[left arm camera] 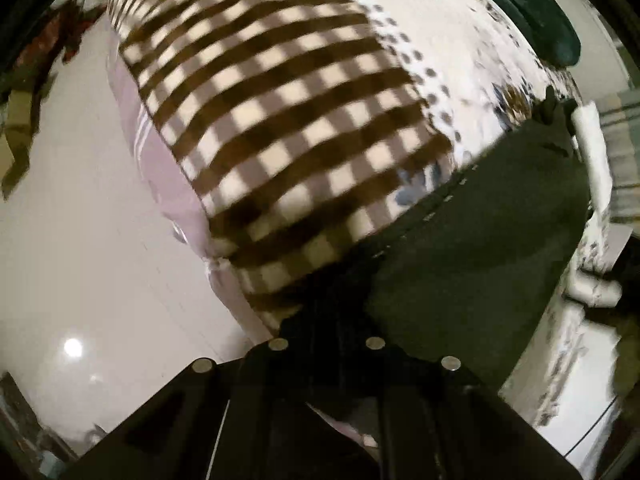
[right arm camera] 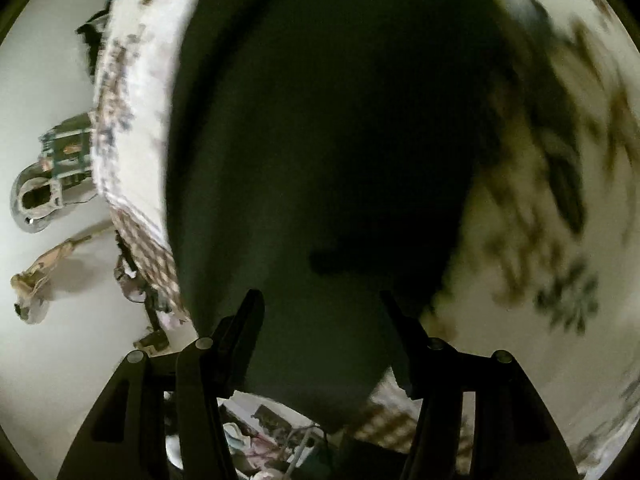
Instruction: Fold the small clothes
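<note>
Dark green garment (right arm camera: 320, 160) lies spread on the floral sheet (right arm camera: 560, 240), partly over a brown checked cloth (left arm camera: 280, 120), so you can fold it flat on a soft surface. Your right gripper (right arm camera: 324, 312) stands wide, one finger on each side of the dark fabric; it does not pinch it yet, I judge. Your left gripper (left arm camera: 332, 320) is low at the garment's edge (its fingers are hidden in shadow), so I cannot tell if it holds anything. Both pictures are blurred. The white floor (left arm camera: 80, 240) is beside the bedding.
</note>
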`<state>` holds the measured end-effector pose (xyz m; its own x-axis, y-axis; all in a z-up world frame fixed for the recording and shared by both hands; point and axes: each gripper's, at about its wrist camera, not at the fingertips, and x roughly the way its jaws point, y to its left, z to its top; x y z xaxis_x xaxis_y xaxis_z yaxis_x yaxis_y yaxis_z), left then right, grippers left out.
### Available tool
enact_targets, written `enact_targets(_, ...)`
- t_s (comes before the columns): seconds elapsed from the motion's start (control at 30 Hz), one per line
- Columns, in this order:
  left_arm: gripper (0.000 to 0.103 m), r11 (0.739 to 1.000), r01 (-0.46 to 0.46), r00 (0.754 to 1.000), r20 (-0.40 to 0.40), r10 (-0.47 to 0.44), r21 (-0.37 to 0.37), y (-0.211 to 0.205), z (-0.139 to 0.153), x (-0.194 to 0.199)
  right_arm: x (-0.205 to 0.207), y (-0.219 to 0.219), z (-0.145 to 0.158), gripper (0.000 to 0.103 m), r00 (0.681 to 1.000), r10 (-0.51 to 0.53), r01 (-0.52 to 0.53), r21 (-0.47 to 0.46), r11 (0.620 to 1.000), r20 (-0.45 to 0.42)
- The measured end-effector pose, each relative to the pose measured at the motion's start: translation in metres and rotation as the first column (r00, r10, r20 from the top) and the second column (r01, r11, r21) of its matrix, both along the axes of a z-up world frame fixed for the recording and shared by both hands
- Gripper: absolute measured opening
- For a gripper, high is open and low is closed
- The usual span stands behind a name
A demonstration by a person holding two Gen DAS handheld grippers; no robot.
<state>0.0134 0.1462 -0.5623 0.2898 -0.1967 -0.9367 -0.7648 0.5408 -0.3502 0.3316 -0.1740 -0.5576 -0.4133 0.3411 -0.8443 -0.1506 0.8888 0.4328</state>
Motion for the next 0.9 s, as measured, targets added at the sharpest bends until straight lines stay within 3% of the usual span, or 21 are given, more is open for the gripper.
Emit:
enact_targets(0.07, 0.008, 1.0, 0.004, 1.0, -0.016, -0.004, 0.002, 0.0, 0.006, -0.008, -0.017, -0.011, -0.008, 0.06, 1.0, 0.012, -0.012, -0.028, 1.0, 0.002)
enact_targets(0.13, 0.014, 1.0, 0.016, 1.0, -0.019, -0.017, -0.004, -0.005, 0.021, -0.005, -0.031, -0.026, -0.012, 0.06, 1.0, 0.008, -0.007, -0.047, 0.999, 0.013)
enact_targets(0.23, 0.032, 0.999, 0.036, 0.999, 0.027, -0.036, -0.002, -0.014, 0.053, 0.02, -0.035, -0.045, -0.008, 0.06, 0.999, -0.022, 0.024, -0.048, 0.999, 0.032)
enact_targets(0.3, 0.054, 0.998, 0.058, 0.994, 0.086, -0.06, 0.024, -0.017, 0.081, 0.057, -0.023, -0.056, 0.004, 0.061, 0.997, -0.058, 0.06, -0.03, 0.998, 0.06)
enact_targets(0.37, 0.057, 0.996, 0.082, 0.986, 0.145, -0.087, 0.035, -0.013, 0.1, 0.091, -0.006, -0.062, 0.016, 0.065, 0.991, -0.092, 0.093, -0.009, 0.996, 0.098)
enact_targets(0.47, 0.057, 0.987, 0.154, 0.957, 0.244, -0.159, 0.04, -0.009, 0.119, 0.176, 0.033, -0.077, 0.032, 0.067, 0.972, -0.156, 0.157, 0.01, 0.988, 0.173)
enact_targets(0.5, 0.057, 0.979, 0.198, 0.936, 0.288, -0.201, 0.041, -0.009, 0.122, 0.219, 0.048, -0.081, 0.036, 0.067, 0.963, -0.185, 0.184, 0.02, 0.983, 0.197)
enact_targets(0.63, 0.057, 0.929, 0.364, 0.867, 0.344, -0.362, 0.059, -0.016, 0.105, 0.349, 0.124, -0.097, 0.047, 0.067, 0.902, -0.3, 0.301, 0.046, 0.953, 0.31)
enact_targets(0.7, 0.057, 0.882, 0.469, 0.824, 0.336, -0.455, 0.046, -0.026, 0.08, 0.421, 0.162, -0.105, 0.048, 0.067, 0.872, -0.353, 0.353, 0.065, 0.933, 0.338)
enact_targets(0.77, 0.057, 0.843, 0.536, 0.797, 0.303, -0.522, 0.041, -0.032, 0.056, 0.467, 0.197, -0.109, 0.046, 0.067, 0.845, -0.398, 0.397, 0.079, 0.915, 0.357)
enact_targets(0.8, 0.051, 0.814, 0.579, 0.775, 0.283, -0.565, 0.04, -0.038, 0.039, 0.492, 0.214, -0.106, 0.04, 0.067, 0.833, -0.426, 0.424, 0.086, 0.901, 0.354)
enact_targets(0.83, 0.044, 0.798, 0.6, 0.76, 0.278, -0.588, 0.046, -0.039, 0.03, 0.504, 0.225, -0.107, 0.035, 0.067, 0.826, -0.446, 0.444, 0.09, 0.892, 0.345)
enact_targets(0.87, 0.009, 0.778, 0.626, 0.741, 0.275, -0.613, 0.047, -0.041, 0.023, 0.512, 0.235, -0.108, 0.028, 0.067, 0.821, -0.47, 0.465, 0.098, 0.88, 0.325)
enact_targets(0.9, 0.009, 0.771, 0.636, 0.735, 0.276, -0.62, 0.038, -0.04, 0.022, 0.516, 0.242, -0.108, 0.02, 0.067, 0.82, -0.492, 0.482, 0.112, 0.869, 0.293)
